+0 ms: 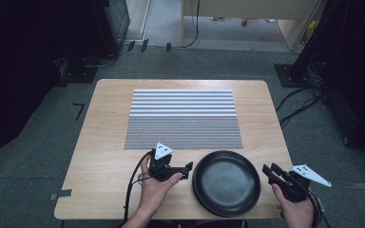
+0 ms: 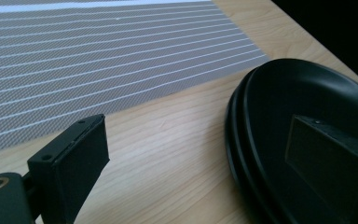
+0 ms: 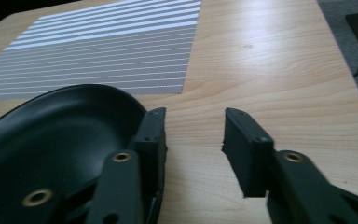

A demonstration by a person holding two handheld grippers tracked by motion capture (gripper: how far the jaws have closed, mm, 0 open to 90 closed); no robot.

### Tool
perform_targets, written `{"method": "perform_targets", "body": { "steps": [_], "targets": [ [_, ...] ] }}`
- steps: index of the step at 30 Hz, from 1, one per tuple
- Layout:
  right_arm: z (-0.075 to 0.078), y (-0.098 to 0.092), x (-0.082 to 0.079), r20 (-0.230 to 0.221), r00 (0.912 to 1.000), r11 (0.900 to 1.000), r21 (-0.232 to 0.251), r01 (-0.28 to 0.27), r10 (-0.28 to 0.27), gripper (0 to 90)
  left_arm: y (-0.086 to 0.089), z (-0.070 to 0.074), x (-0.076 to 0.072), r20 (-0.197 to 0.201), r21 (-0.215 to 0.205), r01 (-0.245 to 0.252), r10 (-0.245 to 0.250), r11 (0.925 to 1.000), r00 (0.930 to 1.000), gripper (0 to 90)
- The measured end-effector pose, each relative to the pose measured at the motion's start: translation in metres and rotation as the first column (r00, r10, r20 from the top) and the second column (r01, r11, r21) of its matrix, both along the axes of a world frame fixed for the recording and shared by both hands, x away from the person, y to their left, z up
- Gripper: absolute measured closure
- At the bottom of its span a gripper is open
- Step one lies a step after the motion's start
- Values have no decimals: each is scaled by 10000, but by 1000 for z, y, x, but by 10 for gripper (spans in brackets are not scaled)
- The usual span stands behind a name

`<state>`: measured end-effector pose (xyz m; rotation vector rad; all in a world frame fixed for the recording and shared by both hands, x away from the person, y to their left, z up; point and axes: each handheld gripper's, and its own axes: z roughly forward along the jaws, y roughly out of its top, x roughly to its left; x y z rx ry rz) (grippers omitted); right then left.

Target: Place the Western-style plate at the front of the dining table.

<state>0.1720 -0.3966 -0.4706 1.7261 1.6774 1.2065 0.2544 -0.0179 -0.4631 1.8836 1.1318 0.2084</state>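
black plates (image 1: 226, 183) near table edge, left gripper (image 1: 188, 169) wide open, right gripper (image 1: 269, 171) part-open, seemingly empty

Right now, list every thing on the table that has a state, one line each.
Black plates: two stacked, upright, empty, at the table's near edge.
Striped mat: flat, unrolled, nothing on it.
Left tool: jaws open, straddling the stack's left rim, not pressing it.
Right tool: jaws apart, nothing between them, just off the plates' right rim.
Table: wooden, bears the mat and plates.
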Motion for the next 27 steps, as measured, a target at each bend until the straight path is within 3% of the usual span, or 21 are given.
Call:
{"method": "perform_targets", "body": {
  "steps": [4, 5, 6, 7, 10, 11, 14, 21, 27],
  "targets": [
    [-4, 1, -2, -145, 9983, 9974, 441, -563, 570, 702, -9, -3, -4, -128, -60, 418, -419, 9991, 9990, 89],
    [-7, 0, -2, -216, 9965, 9930, 873, -790, 811, 708, -11, -3, -5, -129, -75, 468, -469, 9989, 9988, 147],
    [-7, 0, -2, -216, 9965, 9930, 873, -790, 811, 708, -12, -3, -6, -169, -132, 559, -561, 9984, 9983, 147],
    [-9, 2, -1, -231, 9950, 9877, 1246, -940, 976, 707, -14, -4, -8, -242, -186, 673, -678, 9976, 9974, 153],
    [-11, 6, -1, -255, 9948, 9902, 1025, -953, 984, 708, -20, -6, -11, -397, -253, 1001, -1011, 9947, 9941, 157],
    [-12, 9, -1, -503, 9954, 9950, 619, -783, 815, 720, -22, -8, -13, -488, -247, 1212, -1223, 9923, 9913, 206],
    [-12, 10, -1, -644, 9957, 9969, 446, -644, 672, 735, -24, -13, -16, -766, -288, 1662, -1680, 9857, 9828, 249],
    [-16, 10, 0, -1021, 9926, 9957, 706, -593, 663, 783, -25, -23, -18, -999, -51, 1759, -1756, 9844, 9794, 372],
    [-19, 13, 0, -1088, 9915, 9939, 914, -621, 720, 841, -27, -30, -21, -1135, -7, 2074, -2061, 9783, 9719, 454]
  ]
}}
